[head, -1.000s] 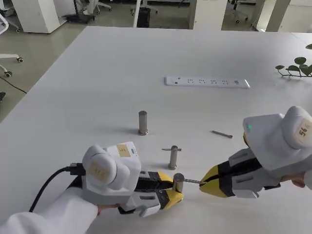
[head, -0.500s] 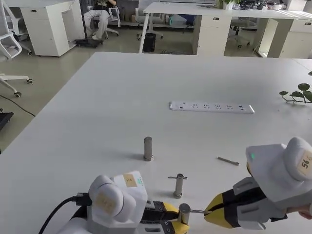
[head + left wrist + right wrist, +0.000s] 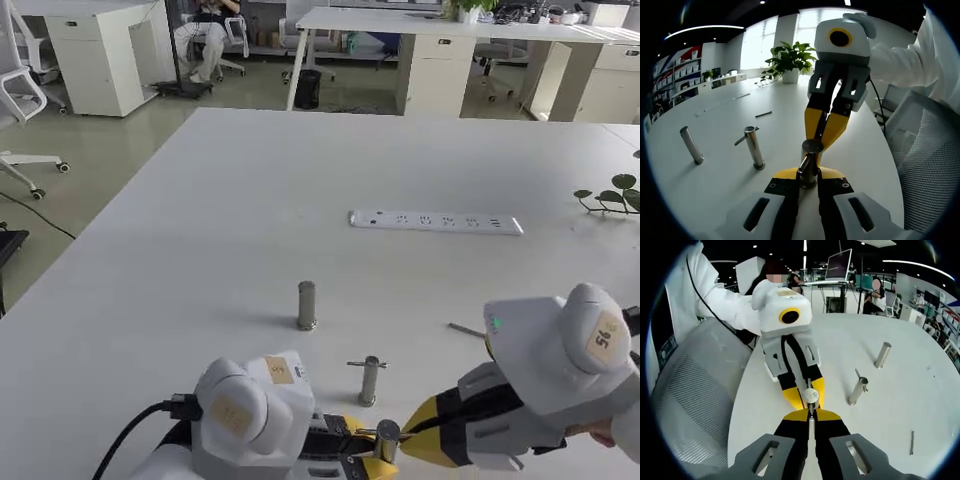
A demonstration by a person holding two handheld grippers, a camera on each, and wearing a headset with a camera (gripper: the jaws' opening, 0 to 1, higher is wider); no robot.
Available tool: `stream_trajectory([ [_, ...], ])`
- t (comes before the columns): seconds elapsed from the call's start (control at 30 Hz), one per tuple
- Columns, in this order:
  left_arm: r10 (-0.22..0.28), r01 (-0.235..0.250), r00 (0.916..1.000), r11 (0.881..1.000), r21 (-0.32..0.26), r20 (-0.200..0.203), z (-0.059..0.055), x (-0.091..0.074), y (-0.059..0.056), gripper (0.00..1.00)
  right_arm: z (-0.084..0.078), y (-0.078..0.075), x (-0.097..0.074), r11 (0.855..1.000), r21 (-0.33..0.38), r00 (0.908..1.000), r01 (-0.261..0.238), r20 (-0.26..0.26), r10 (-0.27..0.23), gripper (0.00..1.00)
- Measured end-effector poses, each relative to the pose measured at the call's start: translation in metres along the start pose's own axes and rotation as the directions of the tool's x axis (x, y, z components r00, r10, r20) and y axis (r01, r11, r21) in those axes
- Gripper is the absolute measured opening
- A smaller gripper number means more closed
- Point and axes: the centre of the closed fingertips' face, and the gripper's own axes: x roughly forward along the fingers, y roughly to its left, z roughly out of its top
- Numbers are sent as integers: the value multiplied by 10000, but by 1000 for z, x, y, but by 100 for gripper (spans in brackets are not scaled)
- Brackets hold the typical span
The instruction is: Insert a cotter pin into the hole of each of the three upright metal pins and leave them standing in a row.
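Observation:
Three metal pins stand on the white table. The far one point(image 3: 307, 305) is bare, and the middle one point(image 3: 369, 380) has a cotter pin through its top. My left gripper point(image 3: 809, 176) is shut on the base of the nearest pin point(image 3: 810, 155), which stands upright. My right gripper point(image 3: 811, 415) is shut on a thin cotter pin point(image 3: 811, 411), whose tip is at the head of that pin point(image 3: 810, 396). The yellow tips of the right gripper point(image 3: 415, 432) nearly touch the held pin point(image 3: 387, 436). Another cotter pin point(image 3: 465, 329) lies loose to the right.
A white power strip point(image 3: 436, 222) lies across the far middle of the table. Plant leaves point(image 3: 610, 192) reach in at the right edge. Desks and office chairs stand beyond the table's far edge.
The head camera has tilted up. My right gripper has closed in on the held pin, so less of the cotter pin's shaft shows between them. The left gripper keeps its hold.

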Motion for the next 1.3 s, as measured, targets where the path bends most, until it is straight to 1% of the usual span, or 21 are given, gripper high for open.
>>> stream_trajectory([
  [0.13,7,-6,10000,9999,-137,59,0,0,0,12,2,1,-2,9998,-174,10000,43,11,-42,0],
  [0.3,36,-36,10000,10000,-76,0,-1,0,0,12,3,2,-3,9994,-337,10000,41,-66,-44,0],
  [0.33,46,-46,10000,9999,-110,2,-1,1,0,12,2,2,-2,9993,-360,9999,110,-104,-114,0],
  [0.37,55,-55,10000,9999,-119,1,-1,1,0,12,1,1,-2,9993,-342,9998,145,-120,-150,2],
  [0.43,70,-71,10000,9999,-98,-13,-1,0,1,12,-2,0,-3,9991,-316,9994,274,-203,-281,15],
  [0.47,72,-72,10000,9999,-92,-17,-1,0,1,12,-3,0,-5,9988,-328,9991,359,-220,-366,19],
  [0.5,74,-74,10000,9999,-73,-30,-1,1,1,12,-4,-1,-6,9987,-311,9989,397,-237,-404,19],
  [0.57,77,-77,10000,9999,-74,-39,-1,1,1,12,-7,-3,-11,9988,-118,9985,485,-242,-488,15],
  [0.67,79,-80,10000,9999,-97,-44,-2,1,1,12,-9,-4,-19,9984,52,9983,564,-140,-563,12],
  [0.8,83,-83,9999,10000,-29,-84,-3,1,1,12,-9,-2,-26,9984,169,9985,539,52,-540,1],
  [0.83,95,-96,9999,10000,-19,-88,-3,1,1,12,-8,-1,-26,9984,134,9984,558,103,-559,0],
  [1.0,96,-96,9999,9999,-51,-120,-4,1,0,12,-7,1,-24,9986,118,9985,517,159,-519,0],
  [1.07,98,-99,9999,9999,-46,-129,-4,1,0,12,-6,3,-22,9990,101,9989,426,174,-428,0],
  [1.17,115,-116,9999,9999,-124,-125,-5,1,-1,12,-4,1,-19,9987,293,9990,415,177,-421,0],
  [1.3,137,-139,9998,9998,-160,-120,-5,1,-1,12,-2,0,-17,9988,255,9988,419,256,-425,0],
])
